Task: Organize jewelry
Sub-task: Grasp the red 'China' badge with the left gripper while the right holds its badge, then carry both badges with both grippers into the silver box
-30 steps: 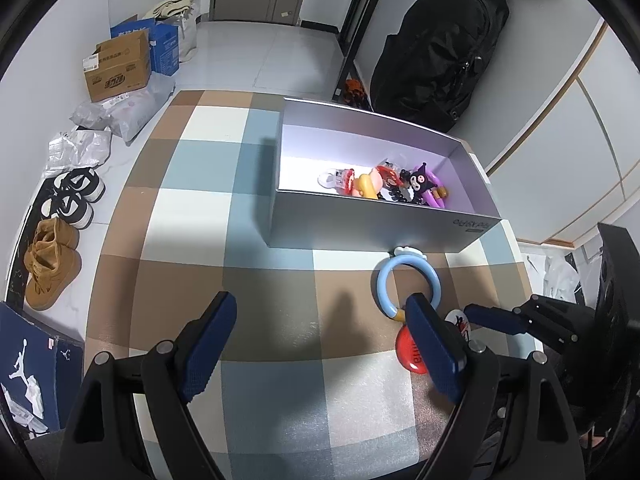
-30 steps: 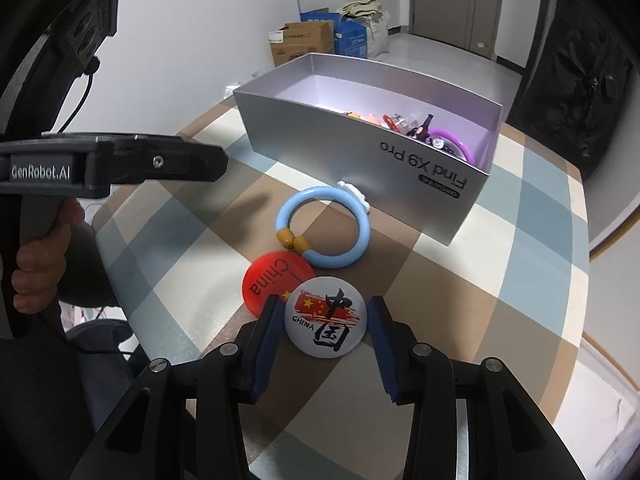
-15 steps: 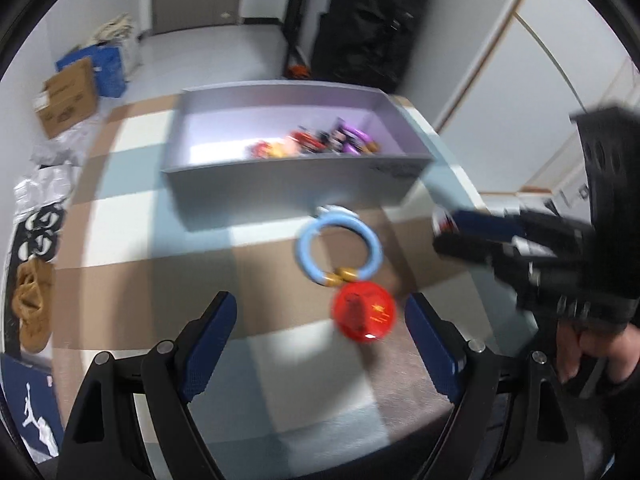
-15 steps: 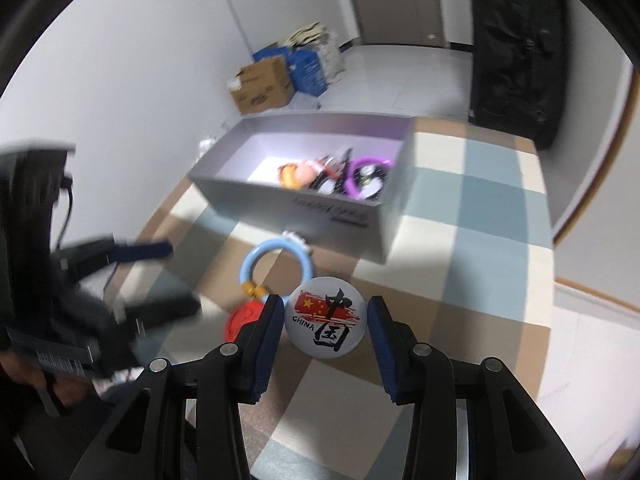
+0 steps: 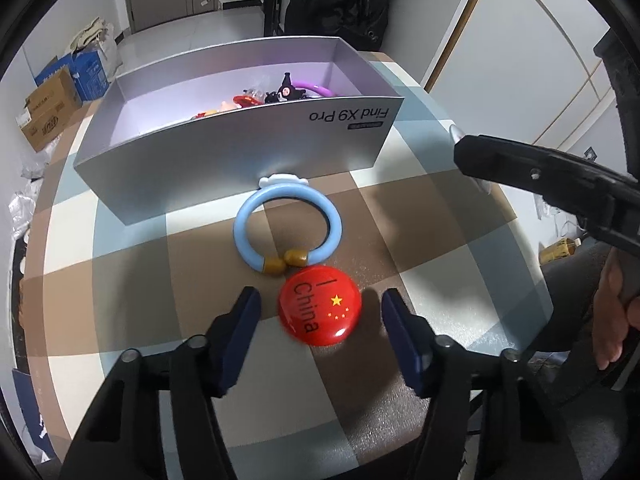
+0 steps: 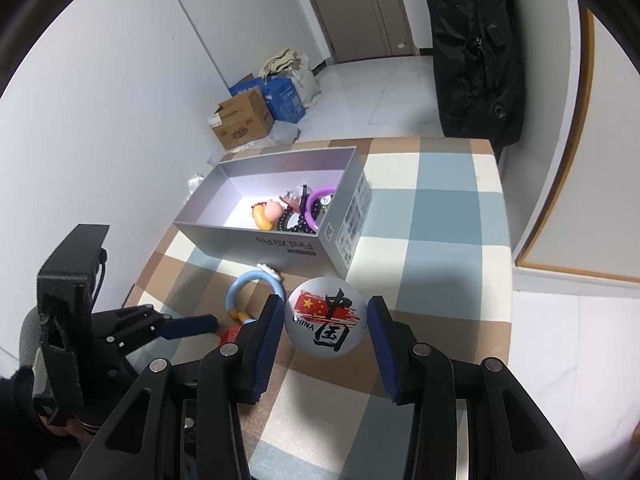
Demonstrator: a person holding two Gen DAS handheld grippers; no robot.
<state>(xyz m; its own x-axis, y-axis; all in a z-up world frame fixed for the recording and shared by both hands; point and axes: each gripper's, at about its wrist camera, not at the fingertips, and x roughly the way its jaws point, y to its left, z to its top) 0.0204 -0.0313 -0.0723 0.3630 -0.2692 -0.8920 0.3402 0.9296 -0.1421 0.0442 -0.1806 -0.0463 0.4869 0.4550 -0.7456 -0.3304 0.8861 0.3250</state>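
A red "I China" badge (image 5: 320,310) lies flat on the checked cloth, between the fingers of my left gripper (image 5: 322,316). Its jaws are closing, with a small gap still showing on each side of the badge. Just beyond it lies a blue ring (image 5: 288,232), touching the front wall of the silver box (image 5: 240,152). My right gripper (image 6: 326,320) is shut on a white "CHINA" badge (image 6: 326,334), held above the cloth near the box's corner (image 6: 336,248). The box holds several trinkets, among them a purple ring (image 6: 318,200).
The right gripper's finger (image 5: 520,164) reaches in from the right, with a hand (image 5: 612,320) behind it. The table's right edge (image 6: 504,240) is close. Cardboard boxes (image 6: 240,124) stand on the floor and a black bag (image 6: 472,40) leans against the wall.
My left gripper has swung over to straddle the red badge, and its jaws have narrowed. The right gripper has risen and rolled with the white badge still in it.
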